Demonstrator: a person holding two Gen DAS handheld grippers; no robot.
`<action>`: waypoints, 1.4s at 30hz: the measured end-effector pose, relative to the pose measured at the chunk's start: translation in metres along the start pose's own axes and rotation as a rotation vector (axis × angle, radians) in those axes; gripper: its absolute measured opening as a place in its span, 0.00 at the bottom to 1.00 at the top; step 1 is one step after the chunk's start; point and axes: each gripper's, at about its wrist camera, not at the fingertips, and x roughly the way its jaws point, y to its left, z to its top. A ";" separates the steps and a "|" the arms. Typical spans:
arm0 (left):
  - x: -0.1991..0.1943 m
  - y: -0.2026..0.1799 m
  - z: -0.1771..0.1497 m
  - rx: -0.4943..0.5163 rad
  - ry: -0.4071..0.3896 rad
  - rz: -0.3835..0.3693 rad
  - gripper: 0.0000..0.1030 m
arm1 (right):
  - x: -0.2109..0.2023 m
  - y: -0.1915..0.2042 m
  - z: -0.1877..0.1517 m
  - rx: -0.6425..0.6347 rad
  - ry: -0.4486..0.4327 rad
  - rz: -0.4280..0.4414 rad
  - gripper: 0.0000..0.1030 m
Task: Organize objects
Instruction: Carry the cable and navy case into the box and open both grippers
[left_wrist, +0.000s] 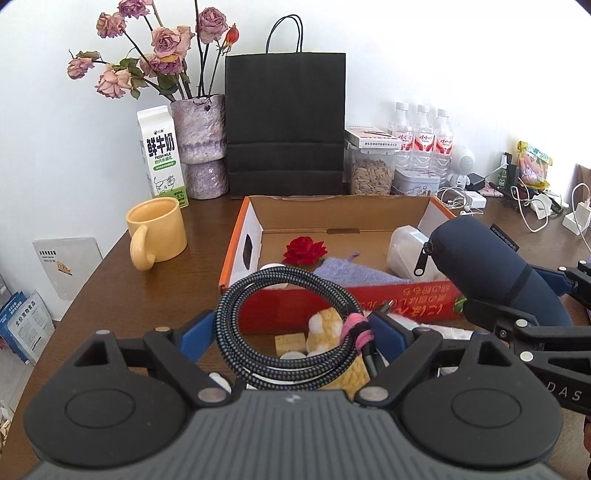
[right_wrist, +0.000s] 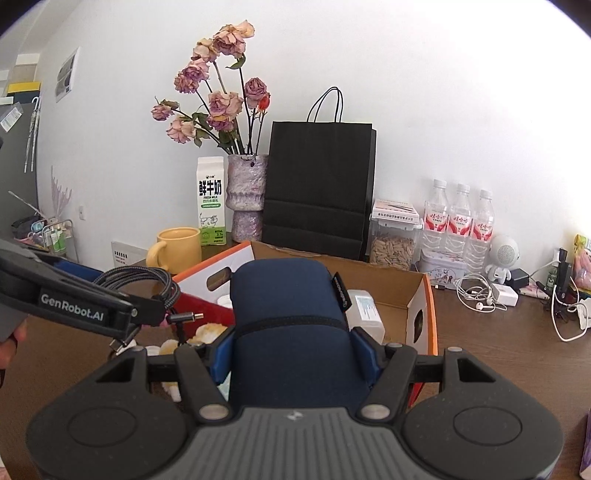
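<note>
My left gripper (left_wrist: 291, 328) is shut on a coiled black braided cable (left_wrist: 288, 275) bound with a pink tie, held above the table just in front of the box. In the right wrist view the left gripper (right_wrist: 122, 295) and the cable (right_wrist: 147, 277) show at the left. My right gripper (right_wrist: 295, 350) is shut on a navy zip pouch (right_wrist: 288, 295), its blue pads pressed against both sides. From the left wrist view, the right gripper (left_wrist: 517, 291) and the pouch (left_wrist: 480, 254) hang over the box's right front corner. The open red and orange cardboard box (left_wrist: 369, 295) holds a red rose (left_wrist: 304, 250), a purple cloth (left_wrist: 343, 273) and a white plastic container (left_wrist: 406, 247).
Yellow and white plush pieces (left_wrist: 325, 325) and a yellow block (left_wrist: 290, 341) lie on the table under the cable. A yellow mug (left_wrist: 157, 232), milk carton (left_wrist: 162, 155), vase of dried roses (left_wrist: 201, 144) and black paper bag (left_wrist: 284, 125) stand behind. Seed jar (left_wrist: 371, 170), water bottles (left_wrist: 423, 136) and chargers (left_wrist: 539, 206) crowd the back right.
</note>
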 end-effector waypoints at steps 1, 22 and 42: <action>0.005 0.000 0.005 -0.001 -0.002 -0.002 0.88 | 0.005 -0.002 0.004 -0.002 -0.001 -0.002 0.62; 0.131 -0.001 0.077 -0.020 -0.011 -0.013 0.88 | 0.143 -0.036 0.046 -0.019 0.023 -0.016 0.62; 0.172 0.000 0.078 -0.036 0.008 -0.012 1.00 | 0.177 -0.053 0.040 0.001 0.068 -0.034 0.93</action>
